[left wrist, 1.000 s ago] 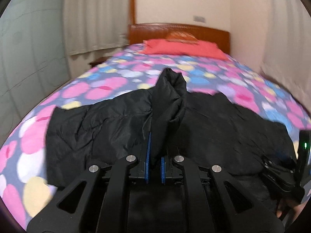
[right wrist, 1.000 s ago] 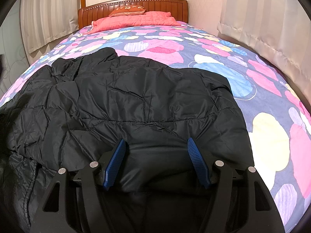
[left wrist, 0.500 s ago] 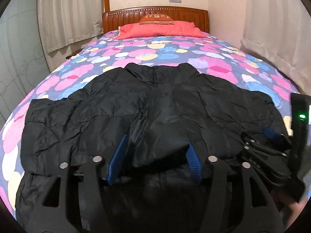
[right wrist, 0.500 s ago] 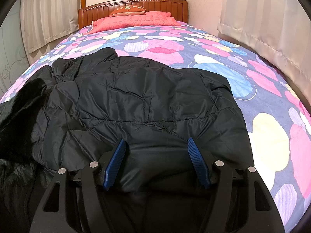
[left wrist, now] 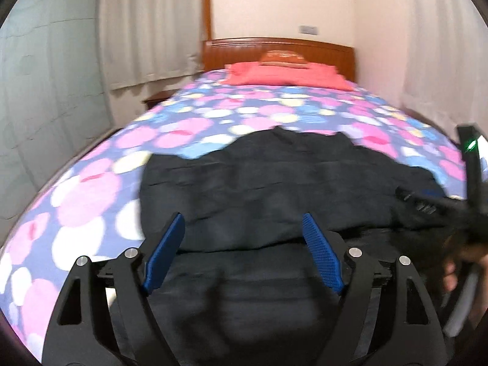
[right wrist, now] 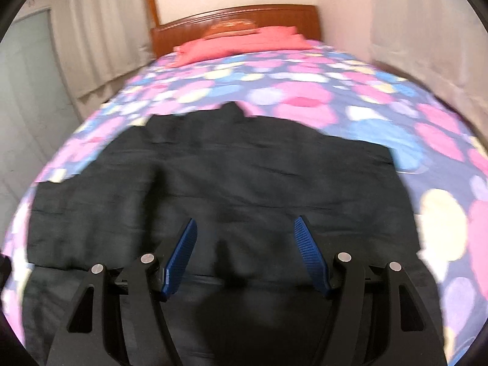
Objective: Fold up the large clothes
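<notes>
Both sets of blue fingers are spread wide with nothing between them: the left gripper [left wrist: 242,238] hangs over the near edge of the black puffer jacket [left wrist: 274,189], and the right gripper [right wrist: 245,244] does the same from its own angle, jaws apart, not pinching any fabric. That jacket [right wrist: 228,183] is lying pretty flat across the foot end of the bed [right wrist: 305,97], on a bedspread covered in pink, blue and yellow blobs, with the collar end pointing toward the headboard [left wrist: 274,45]. From the left wrist camera you can also spot the right gripper [left wrist: 427,201] off at the right edge, dark and smeared, with a bit of the person's hand [left wrist: 457,268] behind it. Red pillows [right wrist: 238,42] sit up against the wooden headboard, and cream curtains [right wrist: 100,30] hang along both sides of the room. Both shots are kinda motion-blurred, so I can't tell the quilting details or whether the sleeves are tucked under.
</notes>
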